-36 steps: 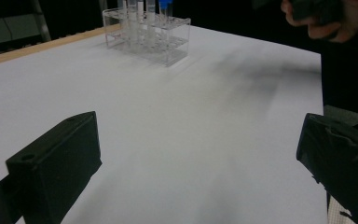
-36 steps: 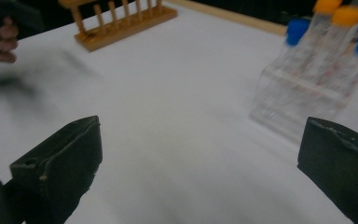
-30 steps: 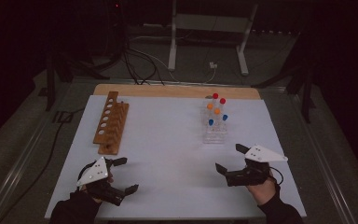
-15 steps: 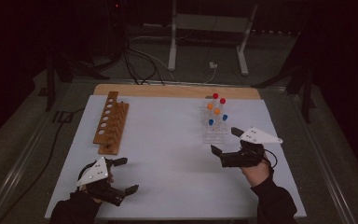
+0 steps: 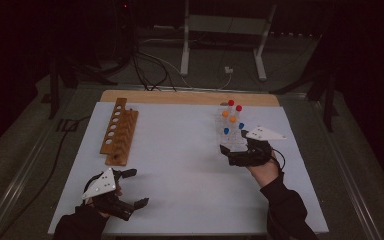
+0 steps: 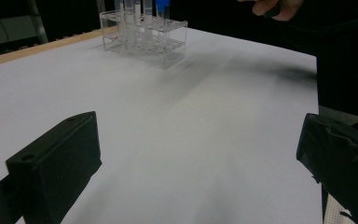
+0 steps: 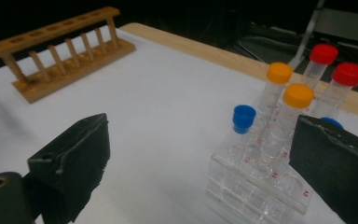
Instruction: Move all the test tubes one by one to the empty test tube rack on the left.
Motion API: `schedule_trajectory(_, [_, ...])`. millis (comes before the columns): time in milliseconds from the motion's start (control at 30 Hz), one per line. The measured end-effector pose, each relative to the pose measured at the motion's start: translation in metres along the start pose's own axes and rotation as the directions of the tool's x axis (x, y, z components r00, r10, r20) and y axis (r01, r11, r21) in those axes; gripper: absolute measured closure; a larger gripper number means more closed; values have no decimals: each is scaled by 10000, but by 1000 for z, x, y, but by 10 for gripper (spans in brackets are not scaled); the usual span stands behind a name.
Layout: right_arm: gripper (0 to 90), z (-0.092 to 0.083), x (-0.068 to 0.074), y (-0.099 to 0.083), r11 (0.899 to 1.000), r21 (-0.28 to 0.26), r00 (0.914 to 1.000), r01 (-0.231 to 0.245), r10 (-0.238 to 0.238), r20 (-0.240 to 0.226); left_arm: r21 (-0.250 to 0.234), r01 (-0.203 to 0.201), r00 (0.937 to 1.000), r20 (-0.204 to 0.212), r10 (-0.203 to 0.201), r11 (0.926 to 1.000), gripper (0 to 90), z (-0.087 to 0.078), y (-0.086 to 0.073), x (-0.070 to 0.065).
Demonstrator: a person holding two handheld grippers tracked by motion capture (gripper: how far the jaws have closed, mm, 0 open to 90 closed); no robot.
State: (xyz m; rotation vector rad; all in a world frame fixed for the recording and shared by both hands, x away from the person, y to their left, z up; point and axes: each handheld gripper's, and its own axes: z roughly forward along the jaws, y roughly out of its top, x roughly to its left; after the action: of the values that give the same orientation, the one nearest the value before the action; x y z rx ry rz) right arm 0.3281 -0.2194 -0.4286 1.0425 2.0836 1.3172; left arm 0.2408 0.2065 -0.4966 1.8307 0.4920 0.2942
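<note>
A clear plastic rack [image 5: 233,137] holds several capped tubes: red [image 7: 324,53], orange [image 7: 279,73] and blue [image 7: 244,119]. My right gripper [image 5: 228,155] sits at the rack's near end, pointing left across it. Its jaws are wide apart and have just been closing a little. In the right gripper view [image 7: 205,163] the rack's near corner and a blue-capped tube lie ahead between them, and the pads touch nothing. My left gripper [image 5: 136,187] rests open at the mat's near left with only bare mat between its jaws [image 6: 196,158]. An empty wooden tube rack [image 5: 119,131] stands at the left.
A white mat [image 5: 180,165] covers the table, with a wooden strip [image 5: 190,97] along its far edge. Beyond the table stand a metal frame [image 5: 225,30] and loose cables [image 5: 150,65] on the floor. A dark sleeve [image 5: 285,210] comes in at the near right.
My right gripper has moved away from the table's near edge and up to the clear rack's near end. The left gripper has stayed where it was.
</note>
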Motion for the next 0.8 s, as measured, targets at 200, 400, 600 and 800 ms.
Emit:
schedule_trajectory(200, [137, 15, -6, -6, 9995, 318, 9995, -14, 4, 318, -7, -7, 10000, 9, 7, 10000, 5, 0, 0, 0])
schedule_trajectory(400, [222, 25, -10, -9, 9981, 583, 9975, -178, 138, 696, -7, 0, 10000, 21, 0, 10000, 5, 0, 0, 0])
schedule_trajectory(600, [313, 35, -11, -10, 9961, 840, 9948, -264, 179, 1003, -14, 8, 10000, 23, -8, 10000, 5, 0, 0, 0])
schedule_trajectory(800, [483, 44, -14, -11, 9940, 975, 9916, -498, 376, 1236, 0, -20, 10000, 30, 20, 10000, 5, 0, 0, 0])
